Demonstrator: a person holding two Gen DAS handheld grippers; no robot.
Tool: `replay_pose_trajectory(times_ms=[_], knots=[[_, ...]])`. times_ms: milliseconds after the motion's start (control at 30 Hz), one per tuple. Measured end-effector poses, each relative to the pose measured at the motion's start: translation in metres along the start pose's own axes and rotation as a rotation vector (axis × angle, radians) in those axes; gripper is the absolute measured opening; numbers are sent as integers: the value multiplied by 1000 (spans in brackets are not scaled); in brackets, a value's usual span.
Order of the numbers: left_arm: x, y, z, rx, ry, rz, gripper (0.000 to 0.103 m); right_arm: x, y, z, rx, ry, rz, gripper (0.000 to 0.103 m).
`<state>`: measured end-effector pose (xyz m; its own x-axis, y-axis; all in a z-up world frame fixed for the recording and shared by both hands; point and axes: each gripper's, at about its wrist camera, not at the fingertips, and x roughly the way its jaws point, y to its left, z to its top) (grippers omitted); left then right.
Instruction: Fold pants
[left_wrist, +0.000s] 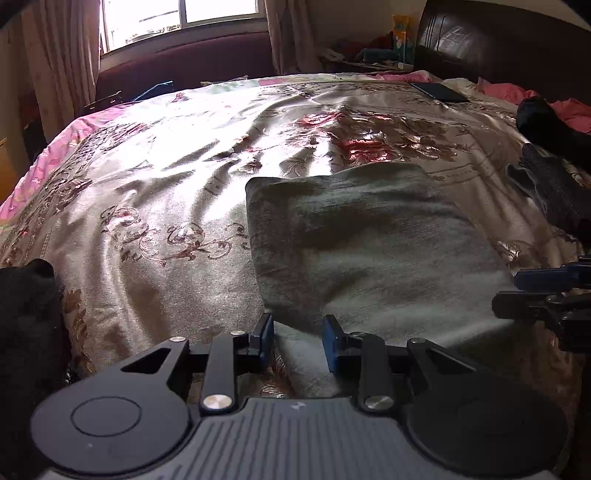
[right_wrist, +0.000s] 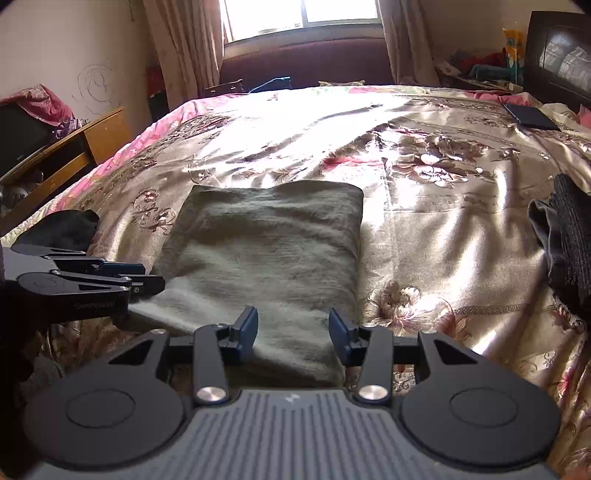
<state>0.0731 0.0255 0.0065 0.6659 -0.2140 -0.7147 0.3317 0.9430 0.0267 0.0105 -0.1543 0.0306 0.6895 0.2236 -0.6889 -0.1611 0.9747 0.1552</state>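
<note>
1. Both tongs are standing with their jaws apart and nothing clamped: the left gripper (left_wrist: 298, 341) is hovering at the near left corner of the folded pants (left_wrist: 369, 236), the right gripper (right_wrist: 293, 338) over their near edge.
2. Cloth is showing between the blue pads (right_wrist: 245, 328), but they are not pressing on it.
3. Lying flat on the floral bedspread (right_wrist: 424, 236), the grey-green pants are forming a compact rectangle near the bed's near edge, its sides looking fairly square.
4. Dark clothing (right_wrist: 569, 240) is waiting at the right, a dark flat phone-like object (right_wrist: 532, 116) far right near the headboard (left_wrist: 498, 40).
5. Judging from this, a fold is just finishing and the cloth is being let go.
6. Any next move is calling for either one more fold or lifting the tongs clear without dragging the bundle.
</note>
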Motion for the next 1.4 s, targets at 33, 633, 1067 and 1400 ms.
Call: replay_pose_trajectory(times_ms=[33, 633, 1067, 1400], knots=[[-1, -1, -2, -10, 10, 3, 42, 5, 0, -3, 19, 29, -19, 44], [-44, -26, -29, -133, 34, -38, 67, -42, 24, -17, 69, -18, 38, 45], [-60, -35, -50, -221, 50, 77, 103, -54, 25, -42, 133, 15, 44, 45], [-66, -43, -55, -204, 56, 92, 103, -55, 26, -47, 133, 20, 37, 45]])
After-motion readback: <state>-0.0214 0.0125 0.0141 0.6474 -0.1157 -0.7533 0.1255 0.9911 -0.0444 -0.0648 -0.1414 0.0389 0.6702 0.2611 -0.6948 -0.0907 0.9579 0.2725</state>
